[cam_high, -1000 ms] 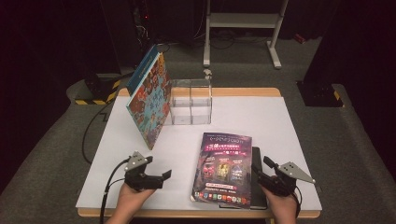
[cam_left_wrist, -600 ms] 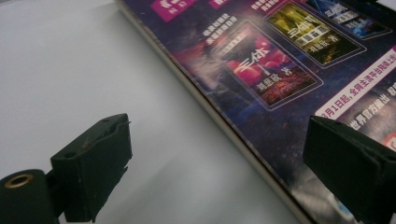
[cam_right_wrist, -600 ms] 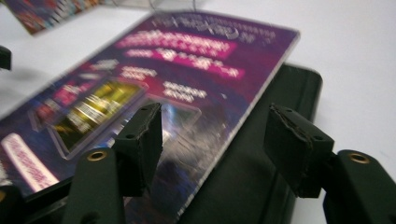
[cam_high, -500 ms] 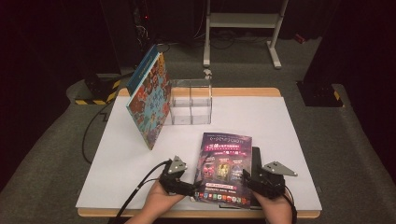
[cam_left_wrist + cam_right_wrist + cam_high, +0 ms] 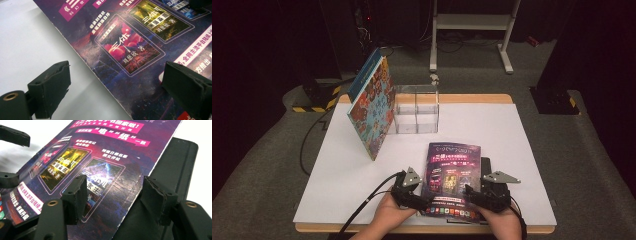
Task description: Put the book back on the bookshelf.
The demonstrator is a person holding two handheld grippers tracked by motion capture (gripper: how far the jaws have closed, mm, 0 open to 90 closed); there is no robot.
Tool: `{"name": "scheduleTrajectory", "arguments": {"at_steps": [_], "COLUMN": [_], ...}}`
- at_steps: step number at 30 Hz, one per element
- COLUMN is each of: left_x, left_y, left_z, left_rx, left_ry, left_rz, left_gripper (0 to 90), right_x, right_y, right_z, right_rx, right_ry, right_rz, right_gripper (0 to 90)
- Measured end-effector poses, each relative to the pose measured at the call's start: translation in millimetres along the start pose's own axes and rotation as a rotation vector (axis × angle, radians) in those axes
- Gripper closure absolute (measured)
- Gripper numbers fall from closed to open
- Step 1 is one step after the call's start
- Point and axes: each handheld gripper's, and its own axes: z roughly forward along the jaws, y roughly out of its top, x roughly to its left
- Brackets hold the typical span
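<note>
A purple magazine point(image 5: 452, 177) lies flat near the table's front edge, on top of a black flat object point(image 5: 485, 164) that sticks out along its right side. My left gripper point(image 5: 423, 201) is at the magazine's lower left and is open. In the left gripper view the magazine's point(image 5: 140, 50) left edge runs between the jaws of this gripper point(image 5: 117, 92), one over white table, one over the cover. My right gripper point(image 5: 471, 194) is open at the lower right. There the right gripper point(image 5: 115, 200) straddles the magazine's point(image 5: 100, 170) right edge, one jaw over the black object point(image 5: 172, 165).
A colourful book point(image 5: 372, 107) leans tilted against a clear plastic box point(image 5: 416, 109) at the back left of the white table point(image 5: 507, 135). Cables trail off the front and left. Dark floor and a shelf frame point(image 5: 472, 30) lie beyond.
Both grippers have moved inward to the magazine's lower corners; the left one came furthest, from the bare table on the left. The magazine has not moved.
</note>
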Motion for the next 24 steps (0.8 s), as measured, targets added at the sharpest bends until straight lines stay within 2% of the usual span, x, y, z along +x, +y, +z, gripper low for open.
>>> {"name": "scheduleTrajectory", "arguments": {"at_steps": [1,4,7,16,21,24], "left_x": [0.0,2.0,6.6,15.0,17.5,19.7], "left_y": [-0.7,-4.2,-7.0,-14.6,-15.5,-16.2], "left_z": [-0.2,-0.5,-2.5,-9.4,-9.0,-8.1], "left_rx": [-0.004,-0.016,-0.014,0.001,-0.005,-0.004], "left_ry": [0.006,0.002,0.018,0.041,0.026,0.0], "left_rz": [0.002,-0.032,-0.031,-0.019,-0.042,-0.061], "left_gripper": [8.2,8.1,8.0,8.1,8.3,8.6], "right_x": [0.5,2.3,5.1,9.2,5.2,3.6], "right_y": [0.4,2.2,4.9,8.2,8.2,8.9], "right_z": [0.3,1.7,3.7,8.7,9.1,9.4], "right_rx": [0.001,0.005,0.012,0.007,0.011,0.014], "right_ry": [0.0,-0.005,-0.011,-0.016,0.007,0.011], "right_rz": [-0.001,-0.004,-0.013,0.0,0.015,0.017], "right_gripper": [36.7,36.5,36.0,35.1,35.5,35.7]}}
